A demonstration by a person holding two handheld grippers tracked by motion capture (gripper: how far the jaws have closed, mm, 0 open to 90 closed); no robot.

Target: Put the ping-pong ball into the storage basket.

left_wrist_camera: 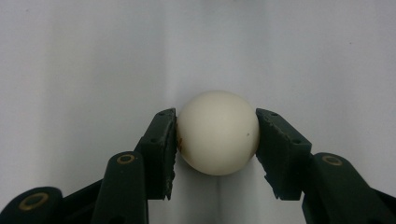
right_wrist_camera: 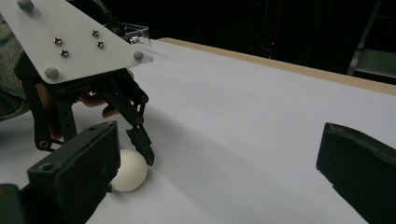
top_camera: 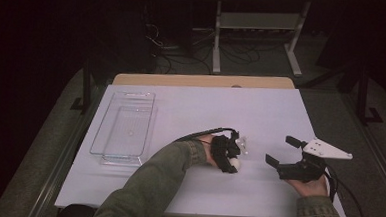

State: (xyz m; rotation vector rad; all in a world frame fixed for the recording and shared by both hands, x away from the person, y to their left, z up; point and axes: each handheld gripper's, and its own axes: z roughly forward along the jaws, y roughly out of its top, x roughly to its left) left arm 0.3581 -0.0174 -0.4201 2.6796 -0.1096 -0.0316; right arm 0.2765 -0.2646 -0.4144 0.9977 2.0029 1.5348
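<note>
A white ball (left_wrist_camera: 218, 133) rests on the white table (top_camera: 206, 109), and both pads of my left gripper (left_wrist_camera: 215, 115) press against its sides. From above, that left gripper (top_camera: 231, 158) sits at the table's middle front with the ball (top_camera: 234, 164) at its tips, pointing toward the person. My right gripper (top_camera: 281, 149) hovers to the right of it, jaws wide apart and nothing between them. In the right gripper view, the ball (right_wrist_camera: 130, 170) lies beyond the right gripper's (right_wrist_camera: 219, 135) left jaw, under the left gripper's grey plate (right_wrist_camera: 70, 42).
A clear plastic tray (top_camera: 125, 130) stands at the table's left side, with nothing in it that I can make out. A wooden strip (top_camera: 202, 81) runs along the table's far edge. Cables and a metal stand (top_camera: 257, 37) are on the floor beyond.
</note>
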